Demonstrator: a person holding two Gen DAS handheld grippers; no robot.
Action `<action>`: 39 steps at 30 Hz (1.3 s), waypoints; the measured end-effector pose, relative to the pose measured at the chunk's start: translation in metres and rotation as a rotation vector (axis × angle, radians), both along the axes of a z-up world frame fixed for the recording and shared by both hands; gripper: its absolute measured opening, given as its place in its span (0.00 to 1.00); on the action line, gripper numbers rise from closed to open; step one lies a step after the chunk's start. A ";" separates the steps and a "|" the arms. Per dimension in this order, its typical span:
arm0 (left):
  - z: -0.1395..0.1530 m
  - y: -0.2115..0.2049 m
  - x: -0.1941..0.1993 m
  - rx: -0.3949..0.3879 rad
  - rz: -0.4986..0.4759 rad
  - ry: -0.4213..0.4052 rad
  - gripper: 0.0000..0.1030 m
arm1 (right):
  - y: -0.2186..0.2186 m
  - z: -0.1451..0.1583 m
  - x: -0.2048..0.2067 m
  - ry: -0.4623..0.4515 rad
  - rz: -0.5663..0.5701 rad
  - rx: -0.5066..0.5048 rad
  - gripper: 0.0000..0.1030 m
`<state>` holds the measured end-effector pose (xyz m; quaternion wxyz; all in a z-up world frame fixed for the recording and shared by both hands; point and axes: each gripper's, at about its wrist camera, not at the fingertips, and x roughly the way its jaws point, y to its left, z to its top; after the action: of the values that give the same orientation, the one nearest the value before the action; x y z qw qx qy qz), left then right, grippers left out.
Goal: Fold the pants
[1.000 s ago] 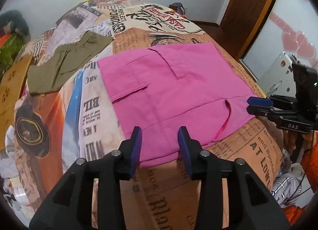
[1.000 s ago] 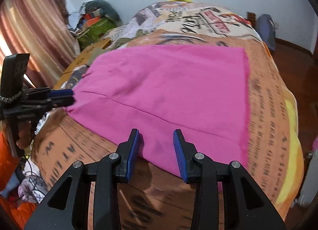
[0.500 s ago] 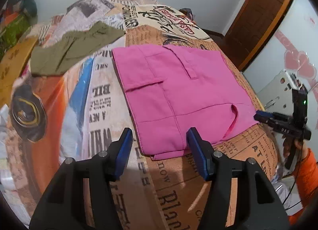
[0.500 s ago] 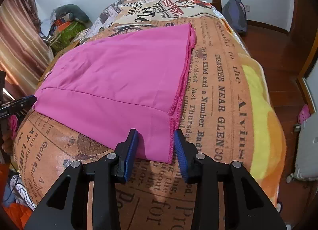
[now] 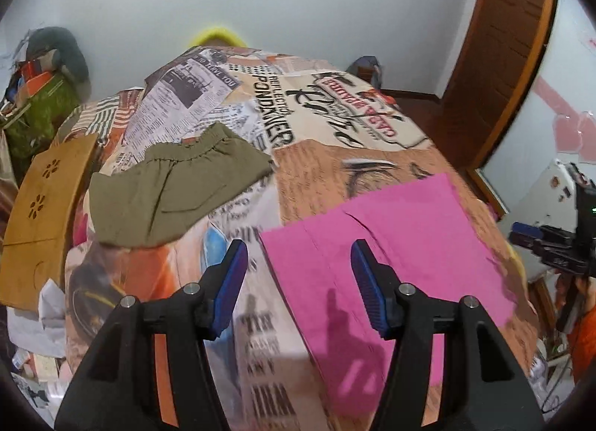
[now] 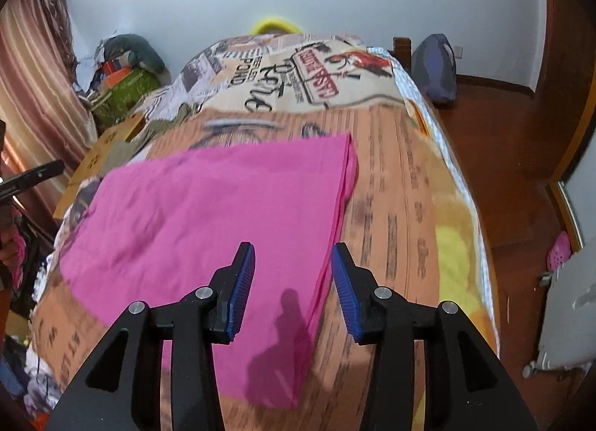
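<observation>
While the folded pink pants (image 5: pixel 376 244) lie flat on the bed's newspaper-print blanket (image 5: pixel 327 125), both grippers hang above them with nothing between their blue pads. The left gripper (image 5: pixel 300 284) stands open over the pants' left edge, casting a shadow on the cloth. The right gripper (image 6: pixel 293 284) is above the pants' right, layered edge, and its jaws are opening, free of the fabric. Olive shorts (image 5: pixel 175 196) lie apart from the pants, farther back on the left of the blanket. From the right wrist view the pants (image 6: pixel 208 222) form a neat rectangle near the bed's front.
</observation>
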<state>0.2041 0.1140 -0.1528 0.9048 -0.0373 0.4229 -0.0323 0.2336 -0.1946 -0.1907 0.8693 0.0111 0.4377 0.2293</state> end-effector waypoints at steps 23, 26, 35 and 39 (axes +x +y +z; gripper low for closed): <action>-0.089 0.014 0.091 0.008 -0.039 0.175 0.47 | 0.015 -0.047 0.113 0.028 -0.010 -0.055 0.39; -0.091 0.017 0.091 -0.030 -0.028 0.180 0.47 | 0.020 -0.054 0.121 0.043 -0.002 -0.056 0.39; -0.088 0.013 0.075 -0.049 -0.022 0.190 0.26 | 0.028 -0.057 0.116 0.003 0.033 -0.071 0.34; -0.088 0.007 0.075 0.006 0.008 0.171 0.15 | 0.031 -0.057 0.117 -0.025 0.024 -0.110 0.05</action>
<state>0.2787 0.1212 -0.2406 0.8658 -0.0389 0.4984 -0.0239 0.3511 -0.1632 -0.2480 0.8711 -0.0447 0.4389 0.2157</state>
